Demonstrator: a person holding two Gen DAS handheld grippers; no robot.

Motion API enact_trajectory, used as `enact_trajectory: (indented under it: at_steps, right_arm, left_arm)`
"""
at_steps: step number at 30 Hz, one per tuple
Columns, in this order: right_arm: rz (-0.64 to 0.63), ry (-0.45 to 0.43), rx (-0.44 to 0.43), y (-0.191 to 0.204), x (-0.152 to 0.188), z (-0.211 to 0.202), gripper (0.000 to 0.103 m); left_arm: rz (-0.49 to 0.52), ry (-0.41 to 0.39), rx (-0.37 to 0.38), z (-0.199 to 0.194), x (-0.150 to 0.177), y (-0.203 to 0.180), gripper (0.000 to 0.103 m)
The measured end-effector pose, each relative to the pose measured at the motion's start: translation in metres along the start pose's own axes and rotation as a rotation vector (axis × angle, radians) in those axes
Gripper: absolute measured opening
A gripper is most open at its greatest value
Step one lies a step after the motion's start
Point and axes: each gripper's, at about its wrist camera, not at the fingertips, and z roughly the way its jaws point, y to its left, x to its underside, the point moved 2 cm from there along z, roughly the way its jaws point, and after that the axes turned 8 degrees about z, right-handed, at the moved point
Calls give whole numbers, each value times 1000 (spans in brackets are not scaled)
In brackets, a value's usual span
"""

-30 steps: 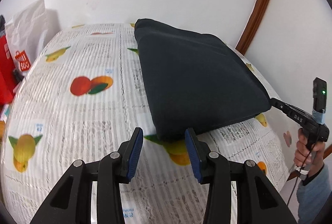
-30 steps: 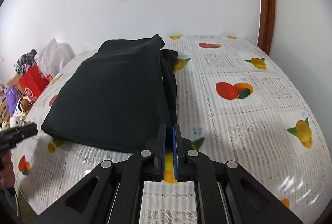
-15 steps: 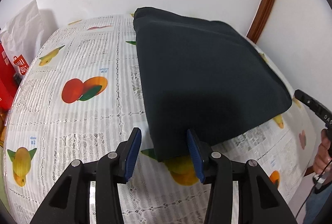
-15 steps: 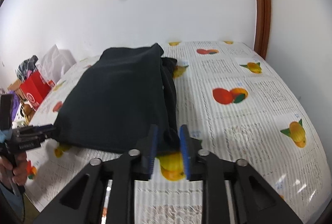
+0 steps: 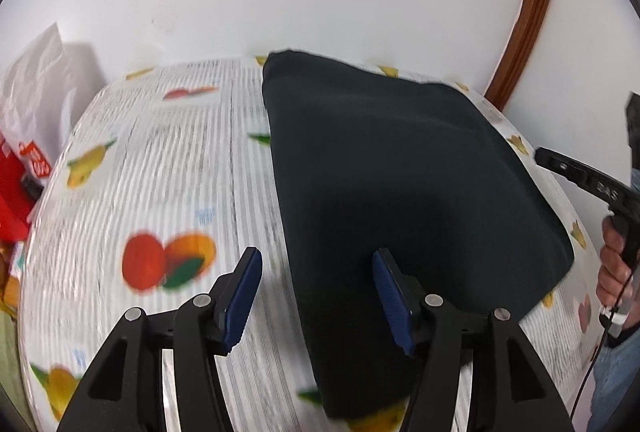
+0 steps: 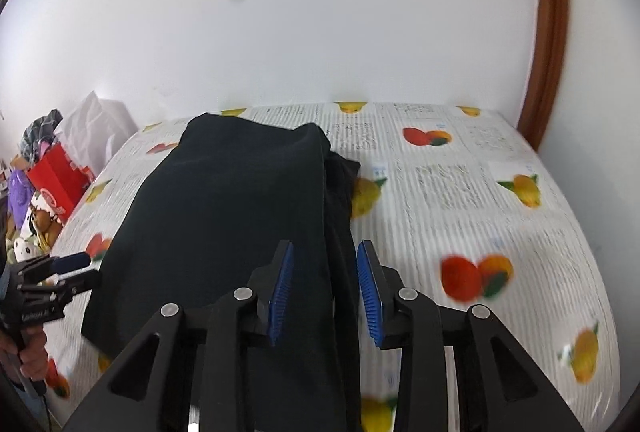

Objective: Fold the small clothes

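Dark garment (image 5: 392,184), folded into a flat, thick rectangle of near-black cloth, lying on a tablecloth (image 5: 168,168) printed with oranges, lemons and grey stripes. Smooth on top, edges fairly straight; along the side seen ahead of the right gripper (image 6: 325,284), a second layer pokes out from under the top fold as a narrow, rumpled strip. Left gripper (image 5: 317,295) with blue pads standing fairly wide apart, having just been opening, the garment's near left edge running up between them, the right pad over the cloth and the left pad over bare tablecloth, neither pressing on it. Right gripper with pads parted more narrowly, also just been opening, the garment's right edge and the rumpled strip passing between them with a gap on both sides, so nothing gripped. Each tool seen from the other's camera: right one off to the far right of the left gripper with a hand (image 5: 616,264) on its handle, left one low at the far left of the right gripper. Beyond the cloth's far edge, a white wall; right of it, a brown wooden door frame (image 6: 548,32). Far left, off the table, a white plastic bag (image 6: 96,136), a red bag (image 6: 60,176) and some soft toys (image 6: 28,236). Much of both views blurred.
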Motion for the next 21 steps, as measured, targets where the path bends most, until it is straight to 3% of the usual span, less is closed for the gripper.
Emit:
enact_trajectory:
  at_steps: [7, 17, 18, 20, 21]
  right_arm:
    - [73, 99, -33, 5, -39, 69, 33]
    - [145, 134, -79, 8, -78, 130, 33]
    - [160, 131, -85, 7, -84, 138, 31]
    - [167, 120, -114, 7, -90, 146, 7]
    - [165, 111, -125, 6, -91, 145, 7]
  left_arm:
    - [-14, 6, -44, 32, -34, 20, 56]
    - [-27, 11, -36, 56, -57, 39, 58]
    - [-25, 8, -35, 57, -57, 39, 58]
    - [-16, 4, -36, 58, -58, 39, 58]
    - [-14, 2, -35, 59, -57, 40, 58]
